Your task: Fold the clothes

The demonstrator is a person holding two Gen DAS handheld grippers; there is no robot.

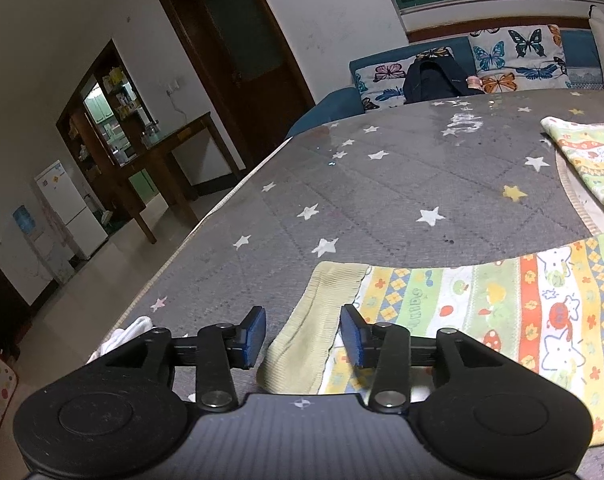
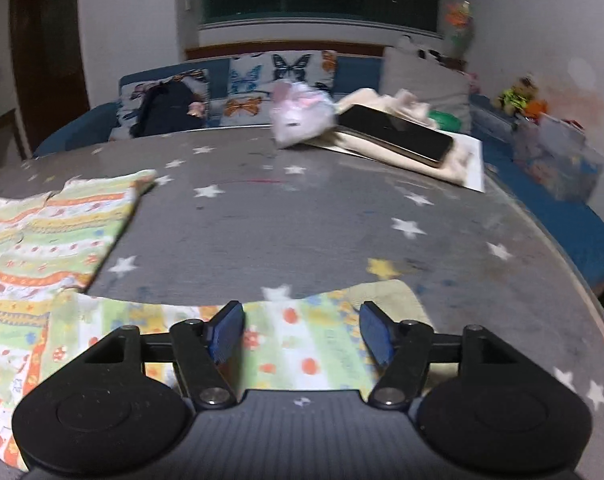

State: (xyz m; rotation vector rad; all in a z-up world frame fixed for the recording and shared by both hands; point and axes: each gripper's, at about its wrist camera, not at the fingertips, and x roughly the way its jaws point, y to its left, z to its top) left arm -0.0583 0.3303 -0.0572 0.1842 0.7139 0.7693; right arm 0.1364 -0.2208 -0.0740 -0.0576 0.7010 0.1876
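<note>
Patterned garment (image 1: 501,304) lies flat on the grey star-print tablecloth (image 1: 381,184), spread from about three o'clock down to five in my left view; its ribbed pale-green cuff (image 1: 313,320) sits at six o'clock, right between my left gripper (image 1: 303,336) pads; those jaws stand parted — nothing pinched, the cuff lying loose on the cloth between them. In my right view the same garment (image 2: 54,232) runs from nine o'clock down to seven, with a sleeve reaching across to six; my right gripper (image 2: 302,332) hangs over that sleeve, jaws released and wide, the blue pads (image 2: 226,332) clear of the fabric as far as I can tell — the picture is blurred. A dark phone (image 2: 393,132) rests on a cream cloth (image 2: 421,160) at one o'clock, well apart from the garment; butterfly cushions (image 2: 278,76) line the sofa at twelve.
</note>
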